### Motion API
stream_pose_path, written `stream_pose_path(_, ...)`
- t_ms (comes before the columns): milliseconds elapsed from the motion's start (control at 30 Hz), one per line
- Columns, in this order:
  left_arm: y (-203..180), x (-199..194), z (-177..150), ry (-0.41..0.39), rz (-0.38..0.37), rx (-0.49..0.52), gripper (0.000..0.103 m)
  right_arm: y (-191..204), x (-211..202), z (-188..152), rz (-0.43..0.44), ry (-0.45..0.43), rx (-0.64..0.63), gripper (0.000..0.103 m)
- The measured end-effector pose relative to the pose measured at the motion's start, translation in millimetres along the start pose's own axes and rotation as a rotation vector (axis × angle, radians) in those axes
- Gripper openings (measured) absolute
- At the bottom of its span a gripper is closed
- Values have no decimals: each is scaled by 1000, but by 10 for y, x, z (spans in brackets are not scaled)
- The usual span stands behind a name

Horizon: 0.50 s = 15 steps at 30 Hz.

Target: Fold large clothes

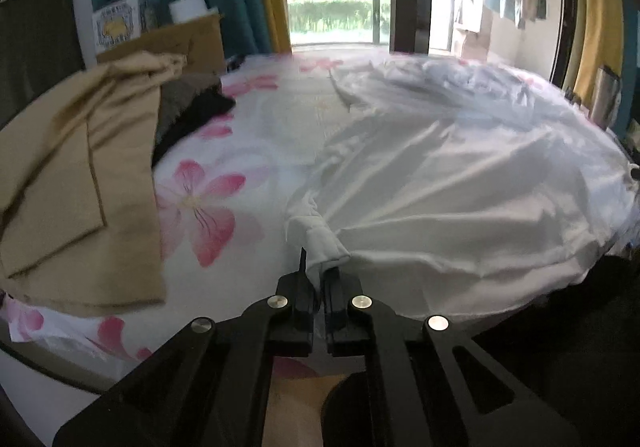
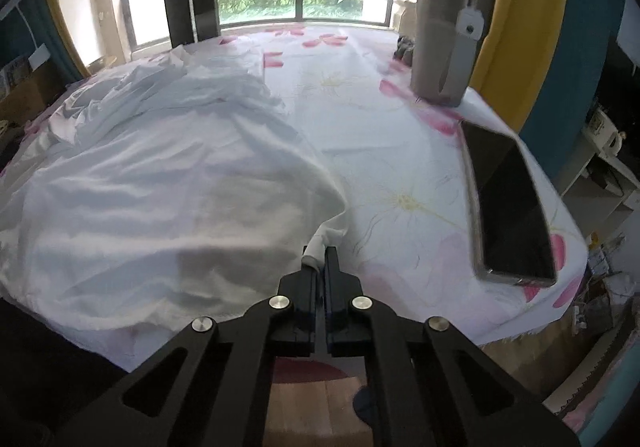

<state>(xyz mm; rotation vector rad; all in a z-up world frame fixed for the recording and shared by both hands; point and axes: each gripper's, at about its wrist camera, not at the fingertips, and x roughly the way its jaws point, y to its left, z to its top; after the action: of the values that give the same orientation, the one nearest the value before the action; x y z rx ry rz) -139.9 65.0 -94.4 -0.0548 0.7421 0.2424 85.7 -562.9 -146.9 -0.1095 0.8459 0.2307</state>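
Note:
A large white garment (image 1: 432,175) lies spread and wrinkled over a flower-print sheet (image 1: 224,183) on a table. In the left wrist view my left gripper (image 1: 319,267) is shut on the garment's near left corner, and a small fold of cloth bunches up between the black fingers. The same white garment (image 2: 168,183) fills the left half of the right wrist view. There my right gripper (image 2: 320,257) is shut on its near right corner, which pulls into a narrow point. The garment's far end is crumpled toward the window.
A tan garment (image 1: 76,175) and a dark one (image 1: 192,111) lie piled at the left. On the right stand a tall grey flask (image 2: 444,35) and a dark phone (image 2: 508,203) near the table edge. A cardboard box (image 1: 176,43) with a white lamp (image 1: 188,5) stands behind.

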Motion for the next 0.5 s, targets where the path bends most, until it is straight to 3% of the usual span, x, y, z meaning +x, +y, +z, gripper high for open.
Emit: stream_pose_path(500,60,-275,635,-174,-7,4,4,143,-480,478,-23,-191,-40,3)
